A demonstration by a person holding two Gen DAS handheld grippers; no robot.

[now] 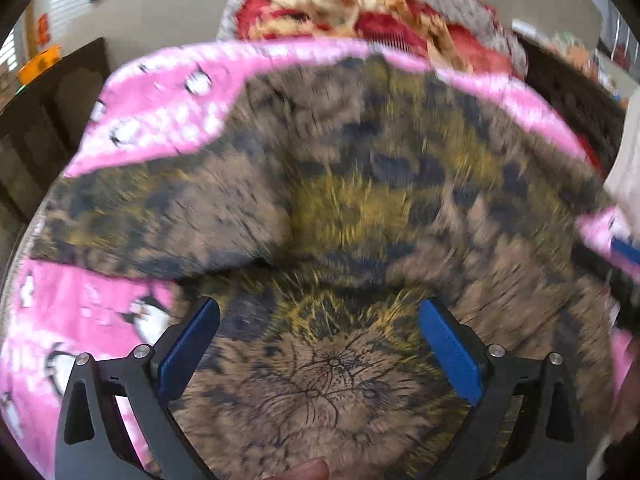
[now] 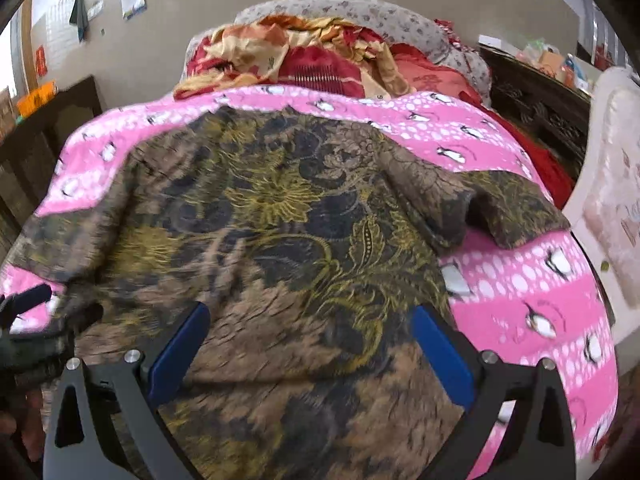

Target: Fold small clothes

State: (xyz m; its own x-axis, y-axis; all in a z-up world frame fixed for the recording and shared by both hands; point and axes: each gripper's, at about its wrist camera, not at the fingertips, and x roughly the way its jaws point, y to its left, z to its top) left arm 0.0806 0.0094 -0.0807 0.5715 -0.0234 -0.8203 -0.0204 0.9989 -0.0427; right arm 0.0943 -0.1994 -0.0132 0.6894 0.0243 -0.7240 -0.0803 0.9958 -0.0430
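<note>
A brown garment with a yellow and dark floral print (image 1: 340, 200) lies spread on a pink penguin-print blanket (image 1: 160, 112). My left gripper (image 1: 320, 312) is open just above the garment's near part, with blue pads (image 1: 192, 344) apart and nothing between them. In the right wrist view the same garment (image 2: 280, 220) lies flat, with a sleeve (image 2: 500, 208) sticking out to the right over the pink blanket (image 2: 520, 288). My right gripper (image 2: 312, 320) is open above the garment's near edge and holds nothing. The left wrist view is blurred by motion.
A pile of red and gold fabric (image 2: 304, 56) and a grey floral pillow (image 2: 380, 16) lie at the back of the bed. Dark wooden furniture (image 2: 536, 104) stands at the right and a dark rail (image 2: 36, 148) at the left. The other gripper (image 2: 24, 320) shows at the left edge.
</note>
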